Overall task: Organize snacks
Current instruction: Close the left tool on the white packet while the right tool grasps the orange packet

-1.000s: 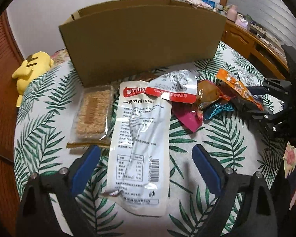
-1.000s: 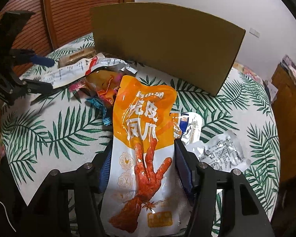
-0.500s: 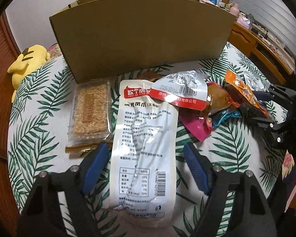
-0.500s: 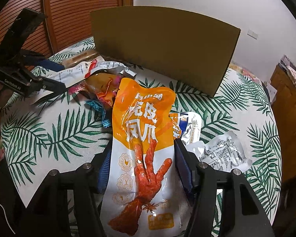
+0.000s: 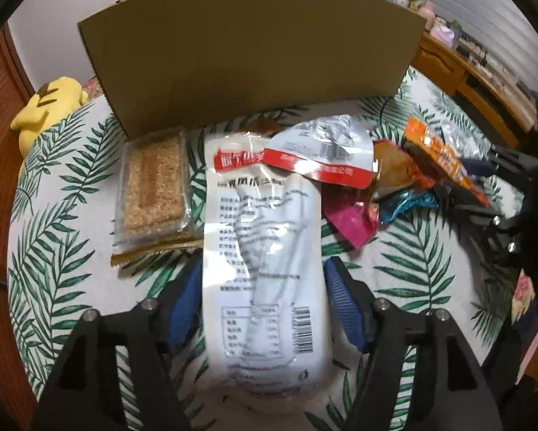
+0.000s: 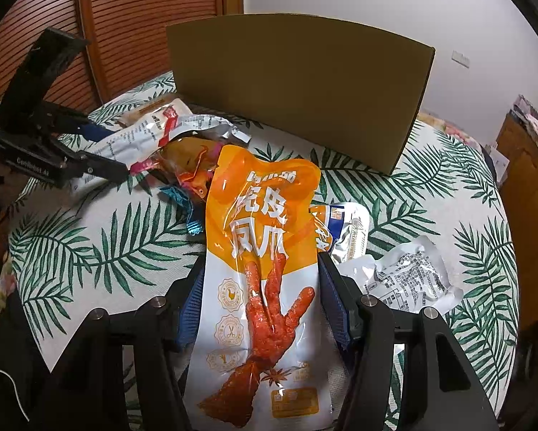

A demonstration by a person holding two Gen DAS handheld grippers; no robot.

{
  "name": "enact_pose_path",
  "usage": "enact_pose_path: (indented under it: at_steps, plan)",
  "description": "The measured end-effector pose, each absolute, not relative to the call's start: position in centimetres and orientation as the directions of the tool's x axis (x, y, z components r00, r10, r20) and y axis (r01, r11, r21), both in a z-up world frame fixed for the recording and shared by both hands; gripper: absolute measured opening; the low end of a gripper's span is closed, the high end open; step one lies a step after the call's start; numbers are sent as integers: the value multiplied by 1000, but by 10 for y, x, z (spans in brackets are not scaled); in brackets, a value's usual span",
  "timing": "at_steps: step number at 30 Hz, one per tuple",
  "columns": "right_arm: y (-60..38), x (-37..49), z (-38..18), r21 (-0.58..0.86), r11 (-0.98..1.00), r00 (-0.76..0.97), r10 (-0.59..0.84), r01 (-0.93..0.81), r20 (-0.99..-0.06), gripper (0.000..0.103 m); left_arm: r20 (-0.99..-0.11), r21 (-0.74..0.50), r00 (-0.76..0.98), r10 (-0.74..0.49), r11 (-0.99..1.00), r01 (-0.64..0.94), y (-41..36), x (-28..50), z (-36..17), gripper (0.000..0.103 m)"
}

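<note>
**Both grippers closed on chicken-feet pouches**

We see the left gripper about half open; its jaws have just been closing, and the blue pads now press both long edges of the white pouch, glossy plastic, printed back up, barcode near us. The right gripper is also about half open, pads clamped on the orange pouch, which carries a red chicken-foot print.

Count: two grippers, one cardboard box, one clear-wrapped sesame bar. At 9 o'clock of the white pouch sits the bar; the box stands upright at 12; a crinkly heap of small wrappers lies at 2. The tablecloth is white with a green palm-leaf print.
</note>
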State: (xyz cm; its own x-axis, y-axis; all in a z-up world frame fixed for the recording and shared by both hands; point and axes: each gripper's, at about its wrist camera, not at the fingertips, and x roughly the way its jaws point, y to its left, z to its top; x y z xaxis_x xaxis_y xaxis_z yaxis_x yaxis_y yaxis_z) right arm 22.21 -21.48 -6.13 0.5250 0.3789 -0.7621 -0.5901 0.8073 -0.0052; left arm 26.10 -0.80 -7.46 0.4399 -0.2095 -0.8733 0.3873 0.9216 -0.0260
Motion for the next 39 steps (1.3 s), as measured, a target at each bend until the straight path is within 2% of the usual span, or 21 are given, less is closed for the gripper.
enact_pose_path:
  at_steps: [5, 8, 14, 20, 33, 39]
  plan:
    - [-215, 222, -62, -6, 807, 525, 378, -590, -762, 59, -863, -30, 452, -224, 918, 396, -6, 252, -75, 62]
    - [-214, 222, -62, -9, 807, 526, 376, -590, -763, 59, -855, -29, 469, -221, 923, 383, 0, 242, -73, 51]
    - [-213, 221, -61, -16, 807, 528, 370, -590, -764, 59, -836, -86, 485, -257, 934, 347, 20, 218, -71, 47]
    - [-216, 223, -61, 5, 808, 520, 385, -590, -762, 59, -795, -141, 528, -298, 938, 317, 36, 194, -64, 47]
    - [-225, 215, -50, 41, 833, 538, 394, -552, -746, 44, -752, -191, 562, -344, 930, 314, 32, 174, -57, 48]
    - [-228, 207, -34, 59, 840, 569, 416, -540, -709, 44, -740, -196, 574, -351, 929, 315, 30, 171, -55, 48]
